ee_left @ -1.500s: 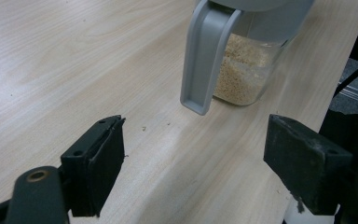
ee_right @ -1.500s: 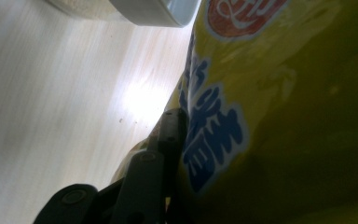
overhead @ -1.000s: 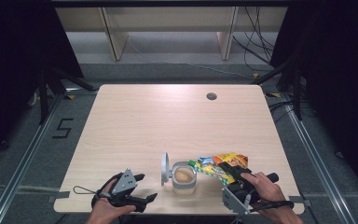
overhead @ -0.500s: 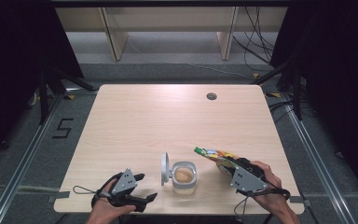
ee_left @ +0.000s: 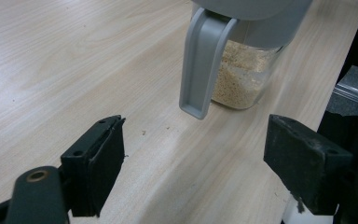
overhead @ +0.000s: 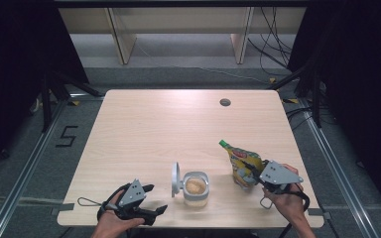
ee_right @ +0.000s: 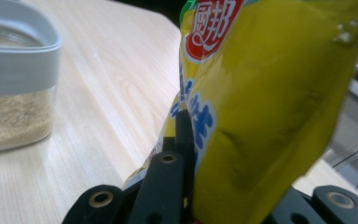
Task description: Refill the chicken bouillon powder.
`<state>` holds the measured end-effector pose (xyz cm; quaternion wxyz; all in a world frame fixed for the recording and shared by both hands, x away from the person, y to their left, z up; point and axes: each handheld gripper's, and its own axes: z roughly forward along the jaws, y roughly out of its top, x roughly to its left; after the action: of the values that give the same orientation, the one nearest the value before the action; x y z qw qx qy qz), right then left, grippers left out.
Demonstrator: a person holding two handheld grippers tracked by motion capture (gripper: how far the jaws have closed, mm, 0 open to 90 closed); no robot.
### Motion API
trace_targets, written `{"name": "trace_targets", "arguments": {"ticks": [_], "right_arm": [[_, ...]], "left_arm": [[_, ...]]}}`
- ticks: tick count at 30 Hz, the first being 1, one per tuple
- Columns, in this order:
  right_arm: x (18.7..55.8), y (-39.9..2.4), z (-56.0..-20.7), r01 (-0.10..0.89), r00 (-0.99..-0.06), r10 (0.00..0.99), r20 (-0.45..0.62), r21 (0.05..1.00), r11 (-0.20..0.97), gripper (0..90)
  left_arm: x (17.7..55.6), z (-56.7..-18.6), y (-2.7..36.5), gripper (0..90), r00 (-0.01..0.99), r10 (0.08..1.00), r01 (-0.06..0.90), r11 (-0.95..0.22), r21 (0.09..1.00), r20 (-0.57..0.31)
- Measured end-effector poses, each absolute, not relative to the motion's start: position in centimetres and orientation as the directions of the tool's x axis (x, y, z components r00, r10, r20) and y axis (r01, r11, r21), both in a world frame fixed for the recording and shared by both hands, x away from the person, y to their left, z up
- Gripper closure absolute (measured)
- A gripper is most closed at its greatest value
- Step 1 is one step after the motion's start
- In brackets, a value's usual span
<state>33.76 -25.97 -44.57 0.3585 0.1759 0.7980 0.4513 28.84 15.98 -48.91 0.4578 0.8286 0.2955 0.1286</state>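
The crinkled yellow foil pouch with a green top (overhead: 240, 164) stands tilted near the front right of the pale wooden table (overhead: 168, 129), lifted by its lower end. The right gripper (overhead: 254, 174) has just been closing its jaws, and they now pinch the pouch between them; in the right gripper view the black jaw presses flat against the yellow foil (ee_right: 270, 107). Just to its left stands the clear, grey-rimmed container of beige grains (overhead: 196, 188), its grey lid (overhead: 175, 177) flipped up on the left side. The left gripper (overhead: 151, 199) rests near the table's front edge with jaws wide apart, the container's grey clasp (ee_left: 199, 65) ahead of them, nothing between. I'd say the pouch is being picked up for pouring; next it needs carrying over the open mouth and tipping, green end down.
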Motion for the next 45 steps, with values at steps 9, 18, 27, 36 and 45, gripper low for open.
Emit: {"name": "trace_targets", "arguments": {"ticks": [9,18,27,36,45], "right_arm": [[33.5,-27.1,-45.2,0.001,-0.664,0.663,-0.345,0.887,0.462,82.2],[32.8,-28.0,-45.4,0.025,-0.641,0.688,-0.340,0.887,0.461,78.2],[32.5,-28.1,-45.3,0.034,-0.634,0.708,-0.311,0.903,0.428,70.3],[32.2,-28.2,-45.0,0.045,-0.615,0.730,-0.296,0.912,0.408,51.0],[31.2,-28.1,-44.8,0.094,-0.587,0.783,-0.206,0.943,0.318,38.3]], "left_arm": [[28.9,-48.8,16.1,19.7,0.801,0.597,0.355,-0.421,0.835,-0.040],[28.9,-48.8,16.1,19.6,0.799,0.600,0.356,-0.424,0.833,-0.036],[28.9,-48.8,16.1,19.6,0.800,0.599,0.355,-0.424,0.833,-0.036],[28.9,-48.9,16.1,19.6,0.798,0.602,0.355,-0.420,0.835,-0.037],[28.9,-48.9,16.0,19.6,0.801,0.597,0.350,-0.416,0.839,-0.038]]}}
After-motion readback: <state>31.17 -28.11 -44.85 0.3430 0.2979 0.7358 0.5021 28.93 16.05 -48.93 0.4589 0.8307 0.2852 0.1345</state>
